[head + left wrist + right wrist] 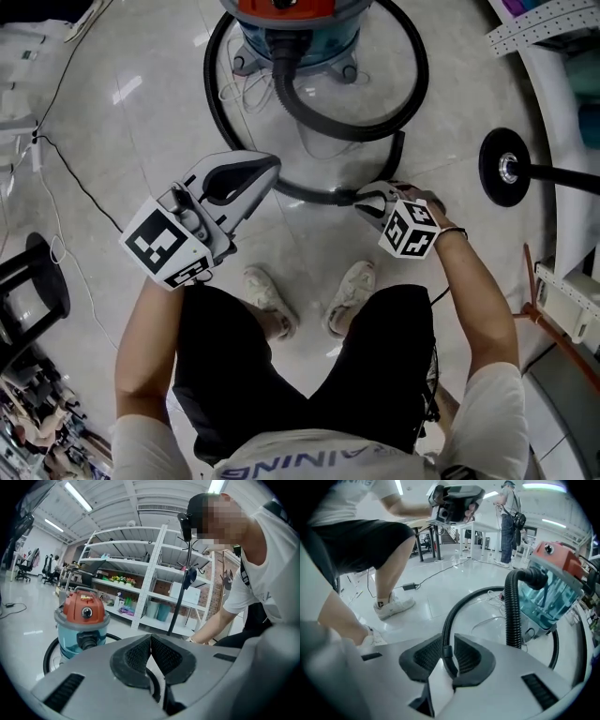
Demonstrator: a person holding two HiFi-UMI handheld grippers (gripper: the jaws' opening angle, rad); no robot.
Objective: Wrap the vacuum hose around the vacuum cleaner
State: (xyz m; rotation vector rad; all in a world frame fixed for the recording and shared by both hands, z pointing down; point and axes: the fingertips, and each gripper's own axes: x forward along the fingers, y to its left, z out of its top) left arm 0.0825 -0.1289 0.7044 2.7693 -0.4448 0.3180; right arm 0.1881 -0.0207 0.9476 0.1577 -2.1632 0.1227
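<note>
- Right gripper view: the jaws of the right gripper [448, 644] are seen closed on the black ribbed hose [456, 607], which is pinched between the two pads.
- Beyond those jaws the hose is seen to arc up and to the right, then turn down beside the vacuum cleaner [548, 597]. The vacuum cleaner stands up and to the right of the jaws on the pale floor [440, 581].
- The jaws of the left gripper [151, 639] are pressed together with nothing between them. The vacuum cleaner is seen beyond them and to their left, well apart.
- In the head view more of the hose is laid in a wide, loose loop on the floor around the near side of the canister, so the wrap is judged unfinished.
- The step in hand is judged to be carrying the gripped section round the canister.
  - The grip should be held firm, and the hose should be led without twist so that the ribs are not kinked.
  - Any pull should be made gently, since the canister rests on small wheels [351, 69] and may be rolled away from the jaws.
  - A thin white cable [246, 89] lying beside the base should be kept out of the coil.
  - Slack could be gathered or steadied with the empty left jaws.
</note>
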